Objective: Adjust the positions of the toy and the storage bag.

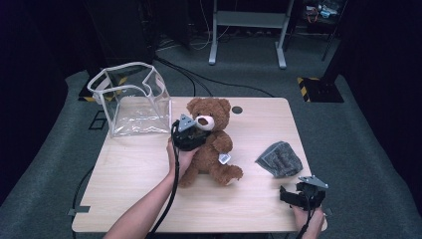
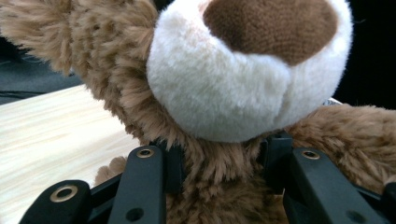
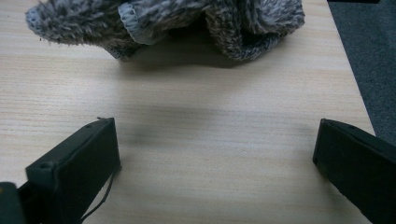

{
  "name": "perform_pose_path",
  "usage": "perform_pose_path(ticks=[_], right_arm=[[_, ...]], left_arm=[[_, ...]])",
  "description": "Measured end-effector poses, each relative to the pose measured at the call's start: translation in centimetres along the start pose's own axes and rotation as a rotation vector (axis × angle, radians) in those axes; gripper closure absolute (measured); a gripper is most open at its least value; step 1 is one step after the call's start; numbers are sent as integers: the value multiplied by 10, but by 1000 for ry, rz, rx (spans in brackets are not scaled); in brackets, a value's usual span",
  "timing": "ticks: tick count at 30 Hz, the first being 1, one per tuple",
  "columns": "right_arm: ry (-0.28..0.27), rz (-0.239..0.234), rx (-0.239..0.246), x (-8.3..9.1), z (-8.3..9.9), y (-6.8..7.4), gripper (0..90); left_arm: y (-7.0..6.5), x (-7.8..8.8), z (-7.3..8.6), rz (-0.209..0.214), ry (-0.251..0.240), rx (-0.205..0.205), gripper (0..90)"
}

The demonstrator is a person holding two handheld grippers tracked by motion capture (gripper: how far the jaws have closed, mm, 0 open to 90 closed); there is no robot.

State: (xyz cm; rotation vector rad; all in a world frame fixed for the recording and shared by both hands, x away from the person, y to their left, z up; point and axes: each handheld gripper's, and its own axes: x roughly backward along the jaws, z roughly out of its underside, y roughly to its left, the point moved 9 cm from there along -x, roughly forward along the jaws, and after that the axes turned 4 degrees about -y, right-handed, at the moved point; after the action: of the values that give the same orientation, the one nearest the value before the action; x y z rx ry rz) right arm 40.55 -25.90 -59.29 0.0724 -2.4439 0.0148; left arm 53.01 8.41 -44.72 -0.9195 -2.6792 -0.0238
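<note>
- Around the pale wooden table [image 1: 149, 199] lies grey carpet, with dark curtains on both sides, the legs of a grey metal stand beyond the far edge and black cables trailing across the floor
- Near the table's far left corner stands a clear plastic bag [image 1: 132, 99] with a white rim, mouth open upward, just left of the bear and a little beyond it
- At the middle of the table sits the brown teddy bear [image 1: 211, 142], upright, its long axis running from the head at the far side to the feet toward the person; a small white tag hangs at its side
- On the bear's left, the left hand-held gripper [image 1: 191, 133] pinches it under the muzzle; the left gripper view shows both black jaws sunk into the fur at the neck, so this hand already has it and the bag's mouth lies to the left
- Right of the bear, well apart from it, a crumpled grey knitted cloth [image 1: 280, 158] lies flat
- Near the table's right front corner, the right hand-held gripper [image 1: 300, 195] is spread wide with nothing between its jaws, the cloth lying just beyond them
</note>
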Motion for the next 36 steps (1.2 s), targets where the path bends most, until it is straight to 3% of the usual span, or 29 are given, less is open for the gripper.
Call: perform_pose_path(ticks=[9, 18, 20, 28, 36], right_arm=[[2, 1, -1, 0, 0, 0, 0], [2, 1, 1, 0, 0, 0, 0], [2, 1, 1, 0, 0, 0, 0], [2, 1, 1, 0, 0, 0, 0], [1, 2, 0, 0, 0, 0, 0]], left_arm=[[16, 30, -7, 21, 11, -20, 617], [47, 66, -5, -10, 11, -3, 617], [59, 80, -6, -22, 12, -5, 617], [79, 111, -5, -52, 9, -1, 617], [99, 145, 5, -68, 57, 16, 616]])
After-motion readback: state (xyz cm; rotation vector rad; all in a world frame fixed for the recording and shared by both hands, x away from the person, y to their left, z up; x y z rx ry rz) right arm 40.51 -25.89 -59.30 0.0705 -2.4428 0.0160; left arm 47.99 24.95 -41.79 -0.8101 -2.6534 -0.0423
